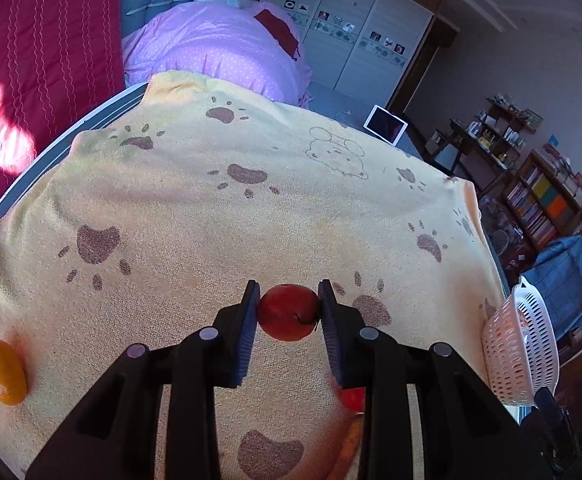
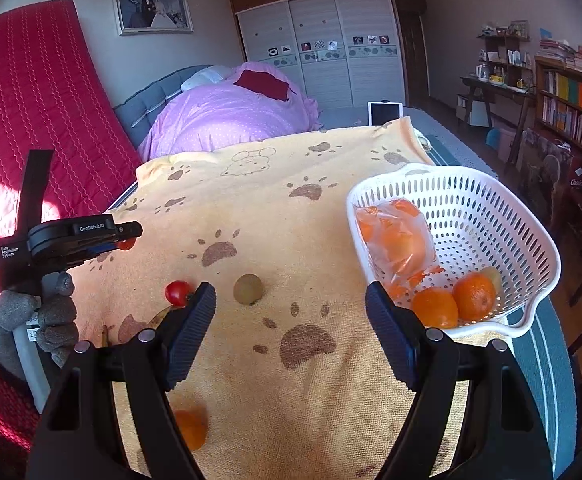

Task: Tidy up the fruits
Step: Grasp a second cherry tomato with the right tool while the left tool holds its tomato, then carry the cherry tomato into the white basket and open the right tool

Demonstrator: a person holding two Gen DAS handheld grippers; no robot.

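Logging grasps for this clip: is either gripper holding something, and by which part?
The left gripper is shut on a small red fruit, pads pressing its two opposite sides. The right gripper is open and holds nothing.

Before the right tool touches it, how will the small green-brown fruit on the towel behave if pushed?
The fruit looks round, so it would probably roll. The soft towel may slow it. It seems small and light, and it lies apart from the tomato, so a nudge likely moves it alone.
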